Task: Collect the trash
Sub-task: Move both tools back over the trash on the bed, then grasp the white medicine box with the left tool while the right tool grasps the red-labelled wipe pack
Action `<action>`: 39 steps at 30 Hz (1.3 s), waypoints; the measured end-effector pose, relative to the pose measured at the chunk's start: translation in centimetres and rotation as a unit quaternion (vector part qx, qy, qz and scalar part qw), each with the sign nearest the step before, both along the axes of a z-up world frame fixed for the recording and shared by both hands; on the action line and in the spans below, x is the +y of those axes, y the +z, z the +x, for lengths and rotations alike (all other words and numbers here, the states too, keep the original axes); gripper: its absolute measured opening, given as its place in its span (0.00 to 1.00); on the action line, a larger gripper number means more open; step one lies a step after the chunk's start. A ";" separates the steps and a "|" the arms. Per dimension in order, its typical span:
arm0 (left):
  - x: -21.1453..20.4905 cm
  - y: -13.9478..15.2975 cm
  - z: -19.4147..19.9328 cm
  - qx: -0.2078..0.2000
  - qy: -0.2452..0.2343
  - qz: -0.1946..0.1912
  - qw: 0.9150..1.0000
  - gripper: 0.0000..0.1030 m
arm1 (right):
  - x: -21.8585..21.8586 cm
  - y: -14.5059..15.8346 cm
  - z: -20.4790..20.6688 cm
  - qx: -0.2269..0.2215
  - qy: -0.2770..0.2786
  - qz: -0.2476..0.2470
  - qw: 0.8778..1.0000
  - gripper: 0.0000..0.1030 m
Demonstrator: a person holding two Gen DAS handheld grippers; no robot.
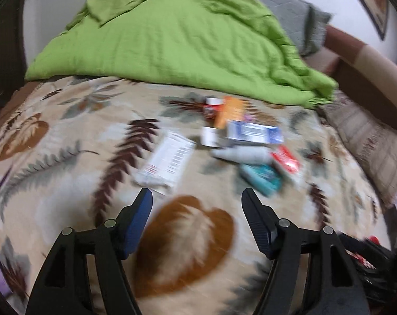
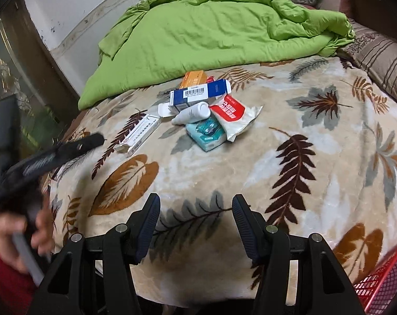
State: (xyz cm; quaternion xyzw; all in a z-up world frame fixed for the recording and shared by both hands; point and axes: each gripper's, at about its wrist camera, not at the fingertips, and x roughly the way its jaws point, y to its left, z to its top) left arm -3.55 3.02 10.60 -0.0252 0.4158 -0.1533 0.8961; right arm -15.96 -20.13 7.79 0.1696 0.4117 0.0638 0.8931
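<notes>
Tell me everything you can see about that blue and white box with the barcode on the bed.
The blue and white box is a long carton, cardboard by its look, white in the middle with blue ends and a printed barcode facing up. It lies tilted atop the pile of trash on the leaf-patterned blanket, resting over a white bottle, with an orange box just behind. Neither claw touches it.
</notes>
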 end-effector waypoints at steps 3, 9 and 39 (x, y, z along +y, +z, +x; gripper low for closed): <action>0.8 -1.4 3.7 0.019 0.018 0.018 0.999 0.68 | -0.8 -0.4 0.0 0.005 -0.008 0.018 1.000 0.60; -0.4 -4.5 8.3 0.047 0.002 0.052 0.998 0.68 | -1.3 0.0 0.1 -0.001 0.005 0.034 0.999 0.60; -1.7 -8.6 10.9 0.033 0.000 0.066 0.997 0.57 | -3.0 -5.0 17.9 0.070 0.099 -0.135 0.983 0.59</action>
